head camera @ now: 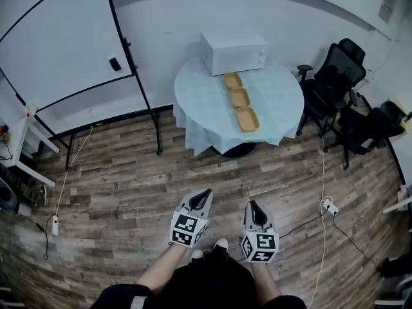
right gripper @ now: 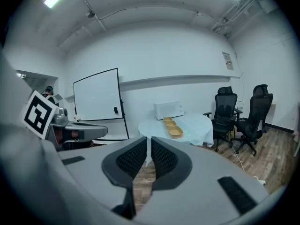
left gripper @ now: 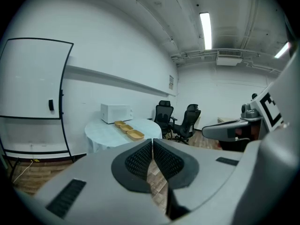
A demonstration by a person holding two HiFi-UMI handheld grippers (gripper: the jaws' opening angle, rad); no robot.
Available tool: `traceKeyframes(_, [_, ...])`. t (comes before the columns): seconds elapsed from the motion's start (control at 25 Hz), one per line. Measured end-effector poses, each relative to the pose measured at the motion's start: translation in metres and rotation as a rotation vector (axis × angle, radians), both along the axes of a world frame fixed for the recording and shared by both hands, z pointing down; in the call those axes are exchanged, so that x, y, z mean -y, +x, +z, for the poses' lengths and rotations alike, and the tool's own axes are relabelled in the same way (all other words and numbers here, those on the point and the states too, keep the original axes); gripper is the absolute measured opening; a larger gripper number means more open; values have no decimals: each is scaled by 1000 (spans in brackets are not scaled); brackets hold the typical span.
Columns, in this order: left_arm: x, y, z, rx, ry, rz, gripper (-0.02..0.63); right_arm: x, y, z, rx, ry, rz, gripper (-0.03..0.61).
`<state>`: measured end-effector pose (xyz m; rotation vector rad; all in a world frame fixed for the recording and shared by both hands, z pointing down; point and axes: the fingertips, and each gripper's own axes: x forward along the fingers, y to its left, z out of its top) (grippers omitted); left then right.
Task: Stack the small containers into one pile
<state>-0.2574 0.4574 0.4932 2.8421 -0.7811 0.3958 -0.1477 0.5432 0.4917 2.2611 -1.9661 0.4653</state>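
Note:
Three small tan containers lie in a row on the round table (head camera: 277,102): the far one (head camera: 232,80), the middle one (head camera: 239,97) and the near one (head camera: 247,118). They also show far off in the left gripper view (left gripper: 136,134) and the right gripper view (right gripper: 176,132). My left gripper (head camera: 205,194) and right gripper (head camera: 252,205) are held low over the wooden floor, well short of the table. Both are shut with nothing between the jaws.
A white microwave (head camera: 233,51) stands at the table's back. A whiteboard on a stand (head camera: 61,50) is at the left. Black office chairs (head camera: 335,76) stand right of the table. Cables and a power strip (head camera: 329,206) lie on the floor.

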Motion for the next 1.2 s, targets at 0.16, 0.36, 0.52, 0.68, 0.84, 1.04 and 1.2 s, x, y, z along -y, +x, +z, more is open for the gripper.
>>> traceKeyframes(0.16, [14,23,-2,1,5,-5,20,14,24,0,10,1,-7,26])
traceKeyframes(0.36, [27,45,-9,3,21,-37,20,30,50,-1,17,4,-48,26])
traceKeyframes(0.52, [37,60,-11,14,31,-57,20,45,66,3,29,-1,-82,26])
traceKeyframes(0.68, [49,66,-7,18,19,-76,20,59,72,9,42,-11,-106,26])
traceKeyframes(0.84, [64,78,-6,16,17,-81,20,74,81,11,51,-18,-119,26])
traceKeyframes(1.04, [93,94,1,14,10,-74,20,104,94,15,56,-24,-117,26])
traceKeyframes(1.2, [130,112,6,7,2,-70,20,142,108,19,55,-33,-118,26])
